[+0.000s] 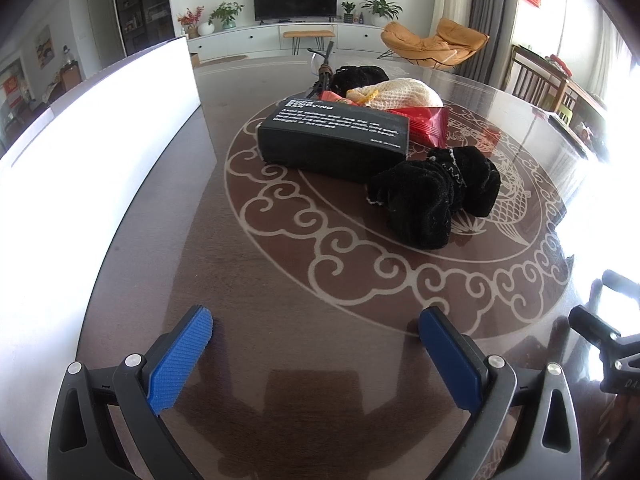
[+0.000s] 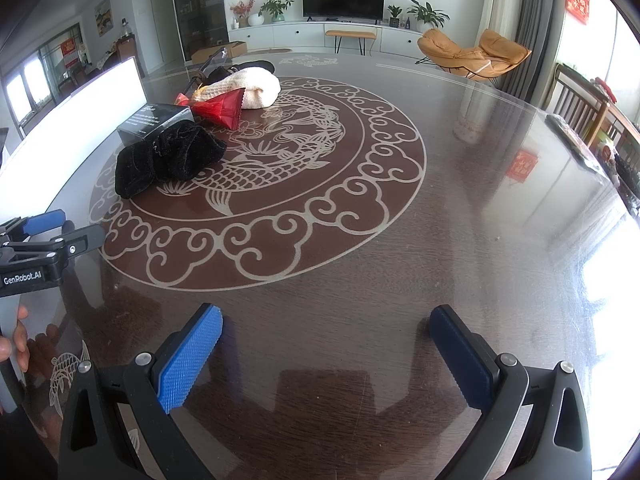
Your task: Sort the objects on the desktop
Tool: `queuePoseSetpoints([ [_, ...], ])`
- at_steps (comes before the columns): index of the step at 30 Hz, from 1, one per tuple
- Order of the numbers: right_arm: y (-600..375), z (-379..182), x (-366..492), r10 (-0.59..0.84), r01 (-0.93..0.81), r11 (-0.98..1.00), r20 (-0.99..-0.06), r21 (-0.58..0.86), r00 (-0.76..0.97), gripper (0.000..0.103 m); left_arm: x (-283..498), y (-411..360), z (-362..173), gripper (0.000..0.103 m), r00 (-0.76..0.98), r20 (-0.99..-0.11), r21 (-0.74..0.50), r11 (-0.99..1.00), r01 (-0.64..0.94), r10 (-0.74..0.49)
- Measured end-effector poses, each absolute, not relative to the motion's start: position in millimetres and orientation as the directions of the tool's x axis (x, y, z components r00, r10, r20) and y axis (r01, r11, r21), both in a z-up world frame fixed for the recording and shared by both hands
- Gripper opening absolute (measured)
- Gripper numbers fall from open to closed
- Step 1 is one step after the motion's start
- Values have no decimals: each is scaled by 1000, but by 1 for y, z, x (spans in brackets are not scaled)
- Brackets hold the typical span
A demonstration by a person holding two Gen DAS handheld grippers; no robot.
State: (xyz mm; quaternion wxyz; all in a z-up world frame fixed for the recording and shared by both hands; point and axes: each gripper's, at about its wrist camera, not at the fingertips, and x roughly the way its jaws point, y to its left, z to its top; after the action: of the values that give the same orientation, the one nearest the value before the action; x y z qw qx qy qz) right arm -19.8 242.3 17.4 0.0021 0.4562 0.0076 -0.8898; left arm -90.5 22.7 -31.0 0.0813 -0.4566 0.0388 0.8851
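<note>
Well ahead of empty left tongs (image 1: pixel 316 330): black box (image 1: pixel 334 136)

Open left tool (image 1: pixel 315 326) before black box (image 1: pixel 334 136)

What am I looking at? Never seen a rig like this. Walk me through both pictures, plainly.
No robot here: a person holds two hand grippers, each with a fisheye camera looking along its blue-padded fingers. One picture comes from the left gripper, the other from the right gripper. Both are open and hold nothing. A hand shows at the right view's edge. On the patterned table lie a black box, a black velvet pouch, a red packet and a cream knitted item. A white bin stands at left.
</note>
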Motion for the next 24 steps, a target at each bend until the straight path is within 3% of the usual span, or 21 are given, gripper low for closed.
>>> queuePoseSetpoints([
  [5, 240, 18, -27, 0, 11, -1000, -816, -8, -578, 103, -85, -3, -32, 103, -573, -817, -4, -996, -93, 57],
  [8, 225, 29, -50, -116, 91, -993, -815, 78, -568, 103, -84, -2, -32, 103, -578, -815, 1, -996, -85, 49],
  [13, 180, 69, -109, -252, 181, -968, -709, 176, -658, 103, -87, -2, -33, 103, -580, -813, 0, -997, -83, 49],
  [18, 138, 37, -166, -216, 214, -970, -802, 113, -557, 102, -86, -3, -32, 103, -578, -814, -3, -996, -88, 54],
  [24, 173, 28, -132, -201, 235, -968, -826, 86, -527, 96, -86, -4, -31, 103, -580, -813, -2, -996, -86, 51],
])
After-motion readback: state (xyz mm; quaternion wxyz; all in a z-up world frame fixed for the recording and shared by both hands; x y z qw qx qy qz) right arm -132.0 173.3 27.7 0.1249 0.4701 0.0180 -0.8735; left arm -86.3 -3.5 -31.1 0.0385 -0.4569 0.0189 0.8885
